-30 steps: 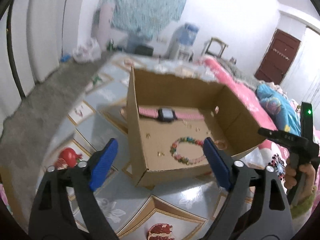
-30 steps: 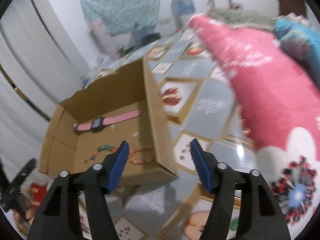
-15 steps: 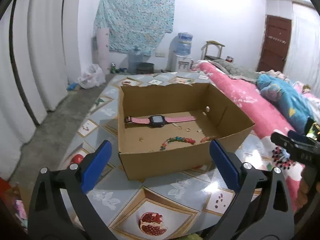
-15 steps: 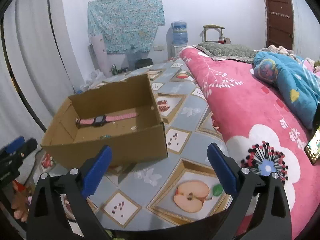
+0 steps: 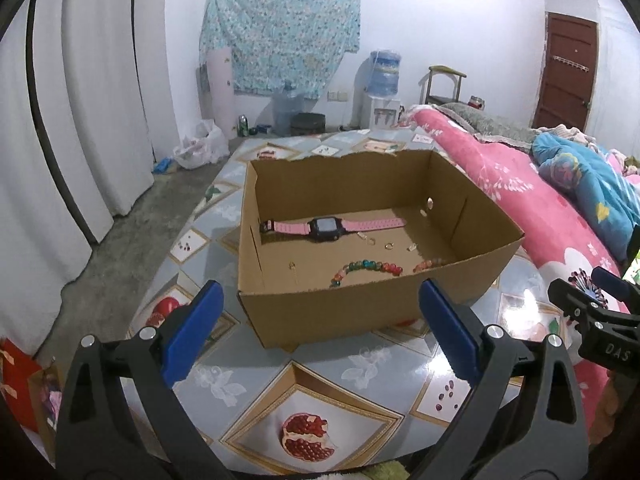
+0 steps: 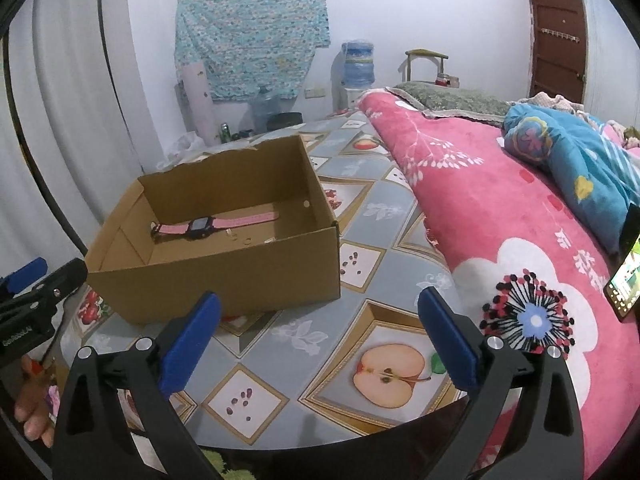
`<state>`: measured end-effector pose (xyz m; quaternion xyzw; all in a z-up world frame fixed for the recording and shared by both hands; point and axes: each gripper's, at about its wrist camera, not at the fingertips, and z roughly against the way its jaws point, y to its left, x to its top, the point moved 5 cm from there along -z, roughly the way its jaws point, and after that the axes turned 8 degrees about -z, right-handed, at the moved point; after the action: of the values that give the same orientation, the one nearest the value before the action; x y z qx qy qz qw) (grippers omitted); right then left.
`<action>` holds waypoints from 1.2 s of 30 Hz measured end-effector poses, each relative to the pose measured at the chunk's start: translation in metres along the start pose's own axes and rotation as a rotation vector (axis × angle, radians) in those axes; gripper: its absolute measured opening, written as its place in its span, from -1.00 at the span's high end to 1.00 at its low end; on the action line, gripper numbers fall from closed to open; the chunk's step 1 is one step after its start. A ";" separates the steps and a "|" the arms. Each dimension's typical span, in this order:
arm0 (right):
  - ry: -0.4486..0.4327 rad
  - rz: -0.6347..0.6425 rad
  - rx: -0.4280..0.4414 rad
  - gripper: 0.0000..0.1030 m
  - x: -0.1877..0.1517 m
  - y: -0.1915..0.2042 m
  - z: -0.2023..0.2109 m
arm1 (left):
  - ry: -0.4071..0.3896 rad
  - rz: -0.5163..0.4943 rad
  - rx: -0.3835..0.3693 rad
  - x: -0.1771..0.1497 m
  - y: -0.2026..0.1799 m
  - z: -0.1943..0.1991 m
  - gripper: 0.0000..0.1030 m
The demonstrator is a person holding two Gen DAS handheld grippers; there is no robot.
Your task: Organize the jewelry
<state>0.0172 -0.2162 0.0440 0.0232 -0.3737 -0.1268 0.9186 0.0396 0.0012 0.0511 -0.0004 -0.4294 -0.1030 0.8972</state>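
Fruit-patterned floor mat is what we see under the cardboard box from the left wrist. Inside lie a pink watch, a bead bracelet and small earrings. Our left gripper has just been opening and gapes empty.

From the right wrist, our right gripper likewise just opened, wide and empty, over the mat beside the box; the watch shows inside.

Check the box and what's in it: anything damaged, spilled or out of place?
The cardboard box has a ragged, torn top edge along its far wall. Inside, the pink watch, bead bracelet and a few small rings lie loose and scattered on the bottom, not sorted. Nothing has spilled outside it.
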 end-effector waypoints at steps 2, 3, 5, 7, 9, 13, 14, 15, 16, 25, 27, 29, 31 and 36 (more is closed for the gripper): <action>0.003 0.007 0.000 -0.87 -0.001 0.003 -0.002 | 0.007 0.005 0.008 -0.003 0.001 -0.001 -0.84; 0.006 0.010 0.001 -0.87 -0.001 0.004 -0.003 | 0.011 0.006 0.011 -0.003 0.002 -0.002 -0.84; 0.012 0.020 -0.003 -0.87 -0.003 0.007 -0.005 | 0.023 0.010 0.011 -0.006 0.004 -0.004 -0.84; 0.018 0.029 -0.006 -0.87 -0.004 0.010 -0.007 | 0.031 0.015 0.012 -0.007 0.006 -0.006 -0.84; 0.024 0.032 -0.004 -0.87 -0.006 0.013 -0.008 | 0.035 0.023 0.013 -0.008 0.009 -0.007 -0.84; 0.027 0.036 -0.007 -0.87 -0.007 0.015 -0.009 | 0.041 0.035 0.019 -0.010 0.014 -0.008 -0.84; 0.028 0.034 -0.006 -0.87 -0.006 0.014 -0.009 | 0.043 0.036 0.020 -0.010 0.013 -0.009 -0.84; 0.029 0.033 -0.006 -0.87 -0.006 0.014 -0.009 | 0.046 0.038 0.020 -0.010 0.014 -0.009 -0.84; 0.031 0.030 -0.005 -0.87 -0.006 0.015 -0.009 | 0.050 0.041 0.018 -0.011 0.014 -0.010 -0.84; 0.036 0.027 -0.003 -0.87 -0.005 0.016 -0.010 | 0.052 0.037 0.021 -0.011 0.016 -0.012 -0.84; 0.036 0.028 -0.004 -0.87 -0.005 0.016 -0.010 | 0.052 0.036 0.021 -0.010 0.016 -0.012 -0.84; 0.036 0.027 -0.004 -0.87 -0.005 0.016 -0.010 | 0.053 0.033 0.021 -0.011 0.016 -0.013 -0.84; 0.037 0.026 -0.004 -0.87 -0.005 0.016 -0.011 | 0.053 0.031 0.023 -0.011 0.016 -0.013 -0.84; 0.044 0.028 -0.006 -0.87 -0.005 0.016 -0.012 | 0.053 0.032 0.027 -0.011 0.017 -0.013 -0.84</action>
<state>0.0257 -0.2002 0.0337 0.0179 -0.3534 -0.1148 0.9282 0.0465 0.0184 0.0360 0.0075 -0.4068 -0.0827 0.9097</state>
